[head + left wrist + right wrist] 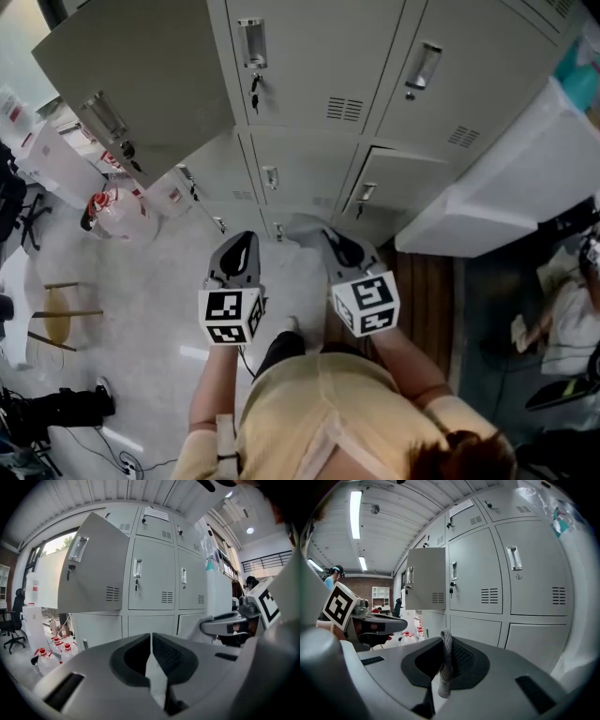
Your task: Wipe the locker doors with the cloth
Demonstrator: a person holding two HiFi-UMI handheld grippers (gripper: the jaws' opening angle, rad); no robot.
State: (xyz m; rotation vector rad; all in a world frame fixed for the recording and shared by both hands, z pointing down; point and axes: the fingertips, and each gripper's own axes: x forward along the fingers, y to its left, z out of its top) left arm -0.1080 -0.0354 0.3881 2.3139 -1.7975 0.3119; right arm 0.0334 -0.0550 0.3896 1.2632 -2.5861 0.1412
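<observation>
Your right gripper pinched the grey cloth; the left gripper was closed, empty. That thin fold probably needed spreading flat against the locker doors.

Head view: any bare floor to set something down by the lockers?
Bare floor lies between the jugs, the stool and the left gripper. Crowded: lower left by the cables; the white cabinet hems the right.
</observation>
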